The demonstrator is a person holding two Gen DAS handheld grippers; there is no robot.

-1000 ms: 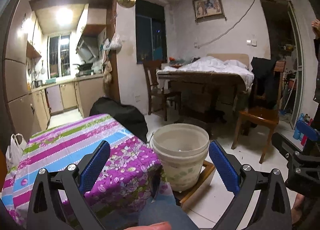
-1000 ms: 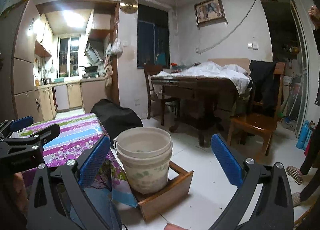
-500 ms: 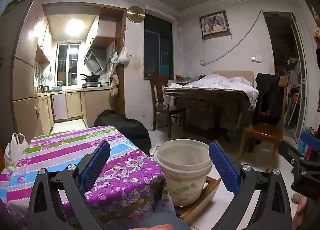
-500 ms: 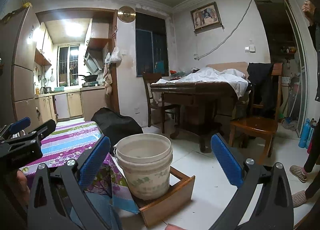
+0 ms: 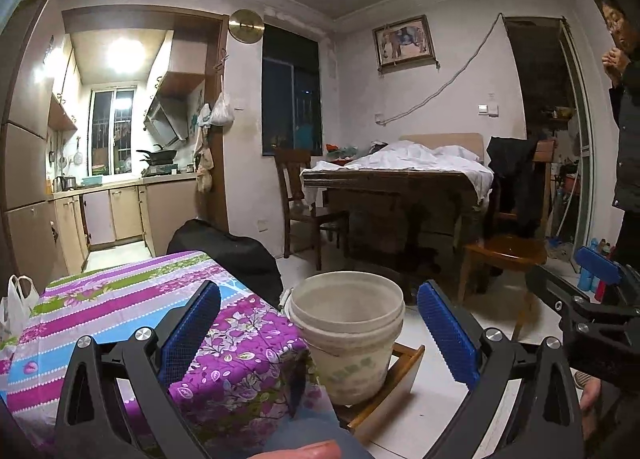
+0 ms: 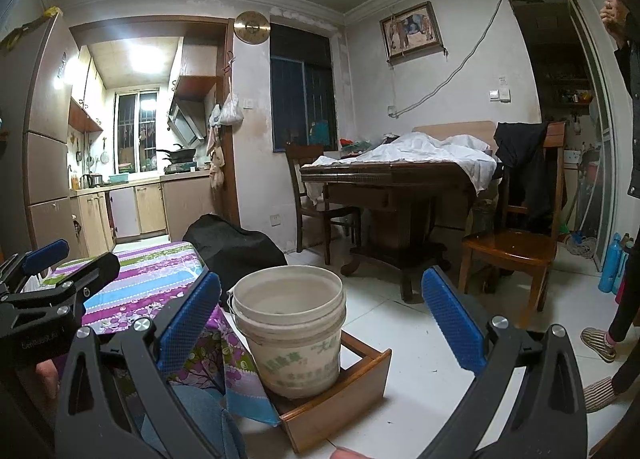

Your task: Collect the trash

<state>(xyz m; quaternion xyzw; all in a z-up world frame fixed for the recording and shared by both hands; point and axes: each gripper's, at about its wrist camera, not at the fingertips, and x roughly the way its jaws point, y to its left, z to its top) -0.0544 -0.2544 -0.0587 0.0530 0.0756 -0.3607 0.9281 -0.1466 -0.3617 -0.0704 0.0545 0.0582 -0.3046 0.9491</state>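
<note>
A dirty white bucket point(image 5: 348, 335) point(image 6: 292, 327) stands in a shallow wooden drawer point(image 6: 340, 395) on the floor, next to a low table with a purple flowered cloth point(image 5: 132, 315) point(image 6: 156, 279). My left gripper point(image 5: 320, 335) is open and holds nothing; it hangs over the table's near corner, level with the bucket. My right gripper point(image 6: 320, 331) is open too, with the bucket seen between its blue pads. Each gripper shows at the edge of the other's view. I see no trash on the cloth.
A dark bag point(image 5: 232, 255) lies on the floor behind the low table. A wooden dining table point(image 5: 396, 187) under white cloth and chairs point(image 5: 508, 255) stand further back. A person point(image 5: 628, 147) stands at the right. A white plastic bag point(image 5: 16, 299) sits at far left.
Both grippers have tilted up and risen a little, so the bucket and table sit lower in both views. Both stay open and hold nothing.
</note>
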